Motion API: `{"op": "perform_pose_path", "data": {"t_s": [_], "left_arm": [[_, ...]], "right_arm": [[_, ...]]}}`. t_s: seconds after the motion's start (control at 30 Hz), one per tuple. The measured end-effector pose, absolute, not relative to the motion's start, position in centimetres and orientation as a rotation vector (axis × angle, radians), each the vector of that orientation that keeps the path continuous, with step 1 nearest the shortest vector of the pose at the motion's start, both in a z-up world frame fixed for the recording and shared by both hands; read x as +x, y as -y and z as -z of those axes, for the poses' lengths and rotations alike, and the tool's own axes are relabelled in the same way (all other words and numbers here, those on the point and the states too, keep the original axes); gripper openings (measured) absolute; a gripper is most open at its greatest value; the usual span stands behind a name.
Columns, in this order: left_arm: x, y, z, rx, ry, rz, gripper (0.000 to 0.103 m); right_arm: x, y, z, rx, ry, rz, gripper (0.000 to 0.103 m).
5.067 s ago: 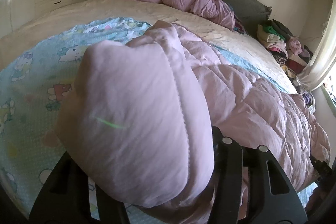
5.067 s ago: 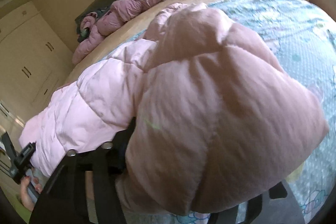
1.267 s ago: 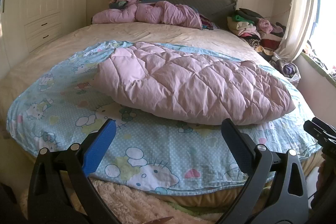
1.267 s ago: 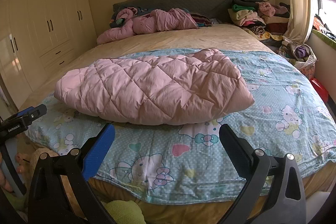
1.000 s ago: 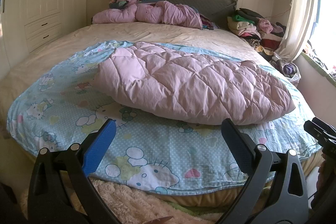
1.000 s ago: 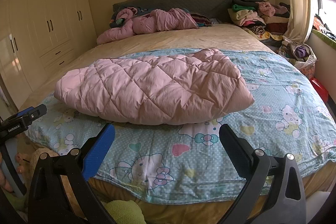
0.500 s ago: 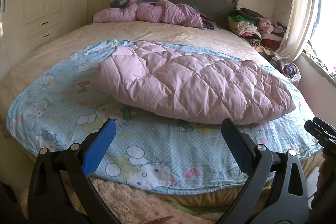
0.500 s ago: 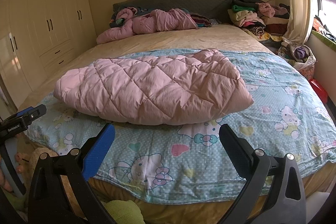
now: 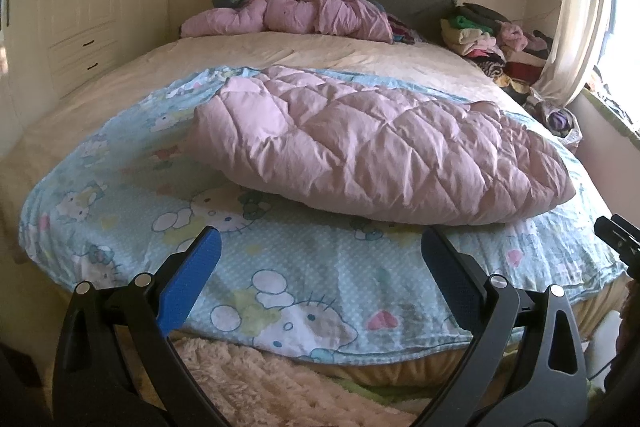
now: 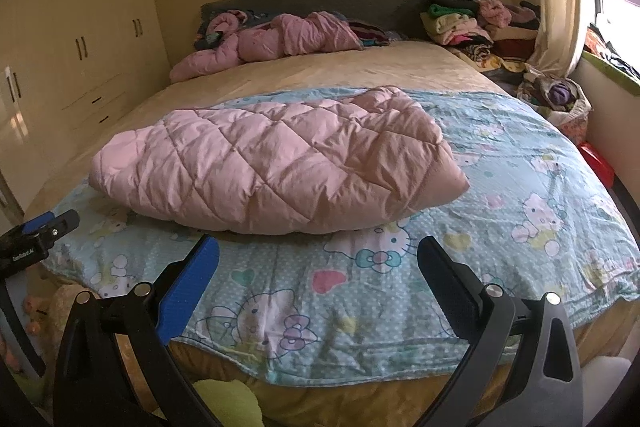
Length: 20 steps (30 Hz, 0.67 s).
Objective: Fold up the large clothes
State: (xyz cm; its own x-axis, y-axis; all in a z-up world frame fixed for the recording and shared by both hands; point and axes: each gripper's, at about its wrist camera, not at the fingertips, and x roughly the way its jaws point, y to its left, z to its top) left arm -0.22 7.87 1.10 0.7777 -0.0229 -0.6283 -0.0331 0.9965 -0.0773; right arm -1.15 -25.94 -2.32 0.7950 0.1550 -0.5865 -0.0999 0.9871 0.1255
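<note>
The pink quilted coat [image 9: 372, 151] lay folded on the bed [image 10: 360, 307]; our left gripper [image 9: 320, 267] and right gripper [image 10: 318, 267] gaped, empty. We judged pressing it flat wise.

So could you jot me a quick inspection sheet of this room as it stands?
Surface: bed with cartoon-print blue sheet, rumpled.
Job's things: pink quilted coat lying folded on the sheet, touching neither gripper.
Clutter: crumpled pink garment by the headboard; clothes pile beside the bed.
Grippers: left gripper and right gripper, fingers wide apart, empty.
Cables: nothing seen.
Surroundings: wardrobe, curtain, window.
</note>
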Motion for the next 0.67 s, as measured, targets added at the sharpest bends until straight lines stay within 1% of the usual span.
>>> {"op": "perform_pose_path", "data": {"t_s": [0.23, 0.37, 0.5, 0.6, 0.63, 0.67], "left_arm": [[-0.2, -9.8, -0.5, -0.112, -0.708, -0.016, 0.094], [0.9, -14.6, -0.2, -0.124, -0.722, -0.077, 0.094], [3.9, -22.4, 0.2, -0.161, -0.746, -0.197, 0.094], [8.2, -31.0, 1.4, -0.161, -0.779, -0.391, 0.094], [9.4, -33.3, 1.9, -0.155, -0.783, -0.457, 0.094], [10.8, -35.9, 2.4, -0.142, -0.784, -0.534, 0.094]], "right_arm": [[-2.4, 29.8, 3.0, 0.144, -0.654, 0.036, 0.099], [-4.8, 36.9, 4.9, 0.219, -0.665, 0.307, 0.099], [-8.9, 47.5, 9.2, 0.318, -0.723, 0.703, 0.099], [-13.9, 54.8, 12.7, 0.439, -0.771, 0.998, 0.099], [-15.8, 56.8, 13.9, 0.472, -0.783, 1.093, 0.099], [-15.8, 56.8, 13.9, 0.472, -0.783, 1.093, 0.099]]}}
